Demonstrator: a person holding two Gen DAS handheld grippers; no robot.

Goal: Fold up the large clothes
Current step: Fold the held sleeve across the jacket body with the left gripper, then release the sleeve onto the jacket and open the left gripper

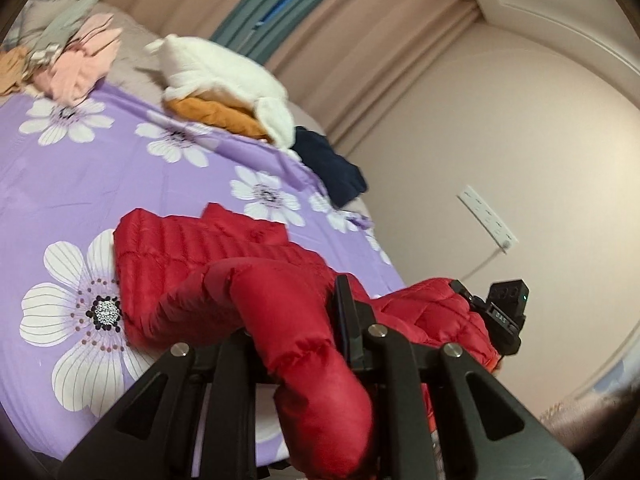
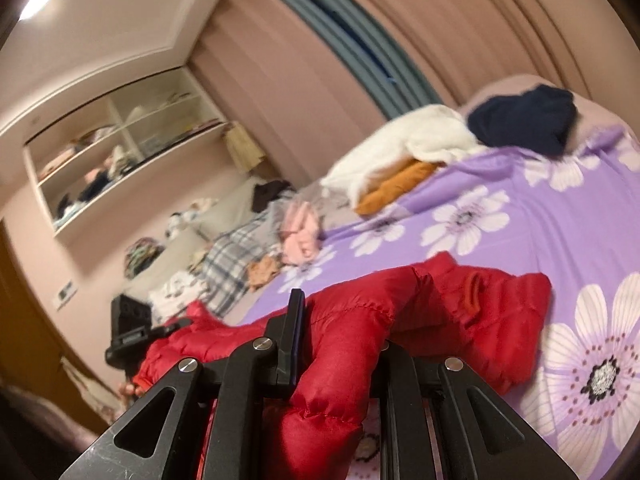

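We are holding a red puffer jacket (image 1: 208, 264) by its near edge at the near side of a bed covered with a purple flowered sheet (image 1: 80, 168). The left gripper (image 1: 296, 344) is clamped on a padded roll of the jacket, one finger (image 1: 344, 320) standing against the cloth. The right gripper (image 2: 340, 344) is likewise closed on a thick fold of the same garment, which in its view is bunching between the linkage arms. Most of the jacket is lying spread across the sheet beyond the fingers, its far edge reaching toward the middle of the bed.

To do this fold well, in our judgement, we should be keeping both grips level with each other and carrying the near edge over the body in one even sweep, so the slippery quilting is not twisting or sliding. Uneven pulling would likely be dragging the whole jacket along the sheet.

A white fleece garment (image 1: 216, 68) over an orange one (image 1: 220, 118) and a navy piece (image 1: 328, 168) are sitting at the far edge; pink clothes (image 1: 84, 64) are heaped toward the far left corner. Open wall shelves (image 2: 120, 152) are holding blurred items we cannot identify.
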